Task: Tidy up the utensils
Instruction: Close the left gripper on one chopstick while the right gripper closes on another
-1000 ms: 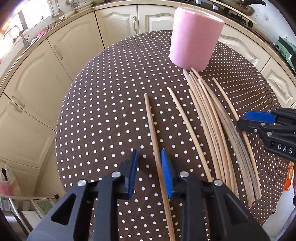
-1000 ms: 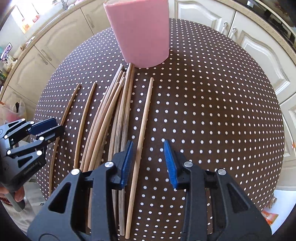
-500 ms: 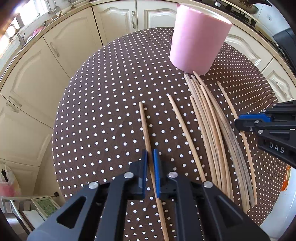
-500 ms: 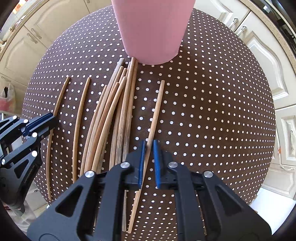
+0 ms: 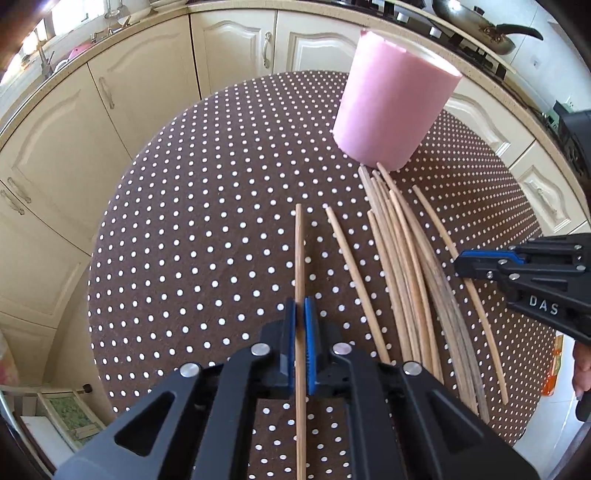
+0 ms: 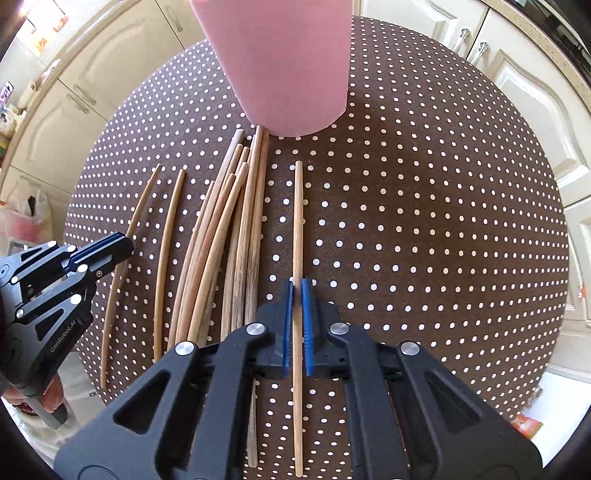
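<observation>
A pink cup point(image 5: 395, 110) stands at the far side of the brown polka-dot table point(image 5: 192, 229); it also shows in the right wrist view point(image 6: 284, 62). Several wooden chopsticks point(image 5: 410, 266) lie in a loose bundle in front of it, also seen in the right wrist view point(image 6: 229, 236). My left gripper point(image 5: 300, 314) is shut on the leftmost chopstick point(image 5: 299, 251). My right gripper point(image 6: 296, 295) is shut on the rightmost chopstick point(image 6: 297, 221). Each gripper shows in the other's view: the right point(image 5: 461, 264), the left point(image 6: 125, 245).
Cream kitchen cabinets point(image 5: 140, 85) ring the table on the far side. A frying pan point(image 5: 476, 26) sits on the counter behind the cup. One chopstick point(image 5: 354, 273) lies alone between the left one and the bundle. A bag point(image 6: 26, 221) is on the floor at left.
Both grippers went from open around a chopstick to shut on it. Both held chopsticks have swung into line with the fingers, and the cup has drawn closer in the right wrist view.
</observation>
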{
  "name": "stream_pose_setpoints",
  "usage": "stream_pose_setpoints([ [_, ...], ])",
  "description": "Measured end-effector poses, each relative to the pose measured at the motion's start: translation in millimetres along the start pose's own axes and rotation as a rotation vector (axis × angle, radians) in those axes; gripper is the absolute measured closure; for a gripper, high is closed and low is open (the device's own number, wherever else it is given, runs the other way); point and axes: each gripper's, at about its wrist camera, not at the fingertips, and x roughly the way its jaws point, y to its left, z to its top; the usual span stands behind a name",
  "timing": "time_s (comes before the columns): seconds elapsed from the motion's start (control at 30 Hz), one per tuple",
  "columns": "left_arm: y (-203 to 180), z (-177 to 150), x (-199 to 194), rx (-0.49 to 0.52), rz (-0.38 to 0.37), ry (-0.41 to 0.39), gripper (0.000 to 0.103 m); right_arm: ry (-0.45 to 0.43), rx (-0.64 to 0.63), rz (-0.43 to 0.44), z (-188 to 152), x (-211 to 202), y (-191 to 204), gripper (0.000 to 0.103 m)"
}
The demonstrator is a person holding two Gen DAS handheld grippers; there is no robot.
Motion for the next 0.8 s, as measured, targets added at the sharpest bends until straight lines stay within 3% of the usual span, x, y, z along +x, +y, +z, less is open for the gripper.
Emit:
stream_pose_setpoints([
  [0.2,-4,0,-25,0.001,-0.03,-0.093,0.098,-0.074,0.002,0.072,-21,-19,-13,0.097],
  [0.4,-18,11,-55,0.02,-0.069,-0.198,0.098,-0.187,-0.011,0.119,-48,-67,-24,0.097],
  [0.53,-23,-11,-83,0.041,-0.097,-0.272,0.098,-0.27,-0.022,0.148,-66,-101,-22,0.097],
  [0.8,-48,-11,-124,0.094,-0.134,-0.404,0.098,-0.411,-0.053,0.228,-78,-153,-19,0.097],
])
